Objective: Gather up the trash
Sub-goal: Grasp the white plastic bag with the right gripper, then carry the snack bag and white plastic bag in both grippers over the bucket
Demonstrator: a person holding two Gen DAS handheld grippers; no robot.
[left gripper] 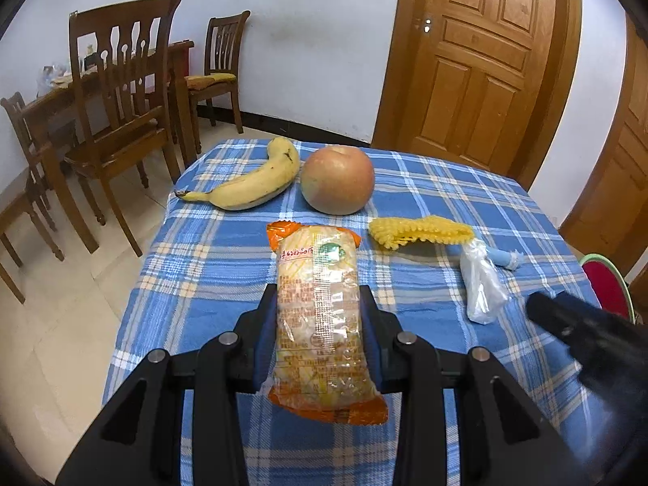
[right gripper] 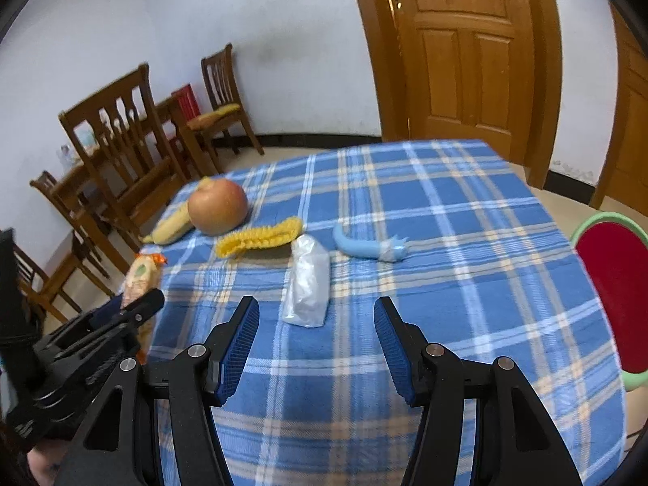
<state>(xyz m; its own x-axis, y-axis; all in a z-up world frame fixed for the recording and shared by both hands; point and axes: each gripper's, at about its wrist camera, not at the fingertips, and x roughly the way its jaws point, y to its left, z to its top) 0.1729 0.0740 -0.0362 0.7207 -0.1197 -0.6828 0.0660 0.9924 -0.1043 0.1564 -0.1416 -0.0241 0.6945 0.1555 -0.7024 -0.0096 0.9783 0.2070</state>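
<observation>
We had the snack packet (left gripper: 320, 316) pinched between the pads of the left gripper (left gripper: 320, 303), gripped across its narrow middle, probably so the long wrapper would stay balanced and not droop out. It was lifted off the checked tablecloth (left gripper: 210, 267).

The right gripper (right gripper: 316, 324) stood spread with nothing between its pads, aimed down at the clear plastic bag (right gripper: 308, 287) just ahead of it. We judged this the next piece to take; the wide spread suited a loose, crumpled thing.

Beyond it lay the yellow foam net (right gripper: 259, 239) and the blue wrapper (right gripper: 366, 248), both still on the cloth, near each other and apart from the bag.

The banana (left gripper: 251, 184) and apple (left gripper: 338, 180) sat side by side at the far edge. We took them for food, not trash.

A red bin (right gripper: 615, 303) with a green rim showed off the table's right side, likely where the trash was to go.
</observation>
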